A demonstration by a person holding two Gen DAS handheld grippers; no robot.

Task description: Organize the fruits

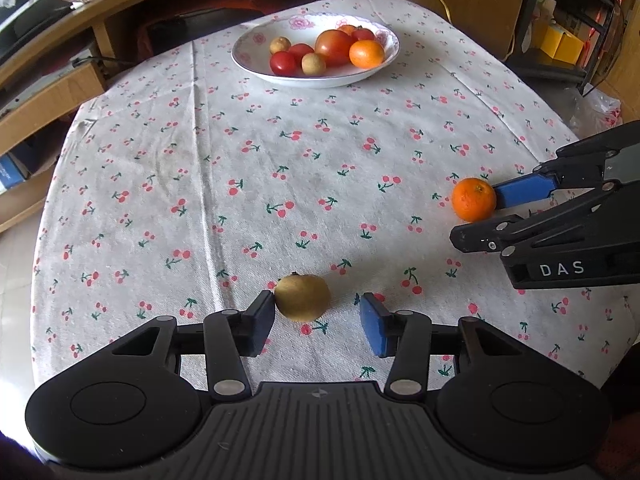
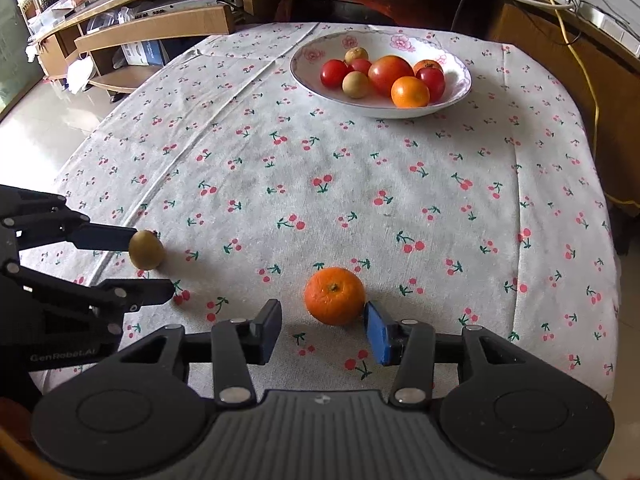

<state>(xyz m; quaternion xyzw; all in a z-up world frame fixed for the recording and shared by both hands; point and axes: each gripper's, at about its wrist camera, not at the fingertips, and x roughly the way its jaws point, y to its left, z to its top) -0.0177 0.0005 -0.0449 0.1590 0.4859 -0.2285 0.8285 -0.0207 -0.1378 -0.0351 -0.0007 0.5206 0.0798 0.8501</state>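
Note:
A brown kiwi [image 1: 303,298] lies on the cherry-print tablecloth between the fingers of my left gripper [image 1: 318,318], which is open; its left pad touches the kiwi. An orange [image 2: 335,295] rests on the cloth just ahead of my right gripper [image 2: 324,330], also open, with the right blue pad against the fruit. Each view shows the other side too: the orange [image 1: 474,199] with my right gripper [image 1: 478,216] around it, and the kiwi [image 2: 146,249] with my left gripper [image 2: 154,266]. A flowered white bowl [image 1: 256,40] at the far side holds tomatoes, an orange and small pale fruits.
The tablecloth [image 1: 240,160] covers a round table. Wooden shelving [image 2: 160,28] stands behind and to the left. A yellow cable [image 2: 588,80] hangs at the back right. The bowl [image 2: 460,92] sits near the table's far edge.

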